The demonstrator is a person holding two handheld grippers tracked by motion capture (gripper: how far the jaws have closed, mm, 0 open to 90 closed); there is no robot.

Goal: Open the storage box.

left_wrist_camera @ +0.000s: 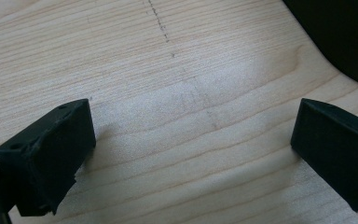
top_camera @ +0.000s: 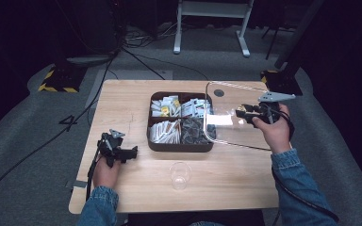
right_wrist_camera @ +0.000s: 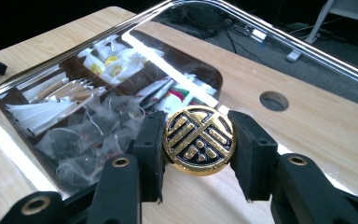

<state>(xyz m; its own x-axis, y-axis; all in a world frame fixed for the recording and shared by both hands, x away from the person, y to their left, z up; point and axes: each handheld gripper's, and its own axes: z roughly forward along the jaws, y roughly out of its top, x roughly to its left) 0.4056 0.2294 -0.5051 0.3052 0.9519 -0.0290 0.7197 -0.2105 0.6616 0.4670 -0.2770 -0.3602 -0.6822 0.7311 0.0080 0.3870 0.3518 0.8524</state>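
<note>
Two grippers are at work, and the right gripper (right_wrist_camera: pixel 199 149) has its fingers (right_wrist_camera: pixel 151 154) closed on the gold-and-black round knob (right_wrist_camera: pixel 199 140) of a clear lid (top_camera: pixel 233 117), which hangs tilted just right of the compartment box (top_camera: pixel 180 147), its near edge low toward the counter (top_camera: pixel 136 188). The lid looks rigid, smooth and probably brittle (glass or hard plastic, I cannot tell which), so it will likely swing about the knob and could slip; the knob is the sensible hold, gripped across its flat sides as here. The box holds sachets, sticks and mesh tea bags in four sections, and a clear cup (top_camera: pixel 180 175) stands in front of it. The right hand (top_camera: pixel 274 132) reaches in from the right, wrist raised. The left gripper (left_wrist_camera: pixel 191 149) rests low over bare wood left of the box, fingers wide apart and empty, the left hand (top_camera: pixel 106 170) lying relaxed.
</note>
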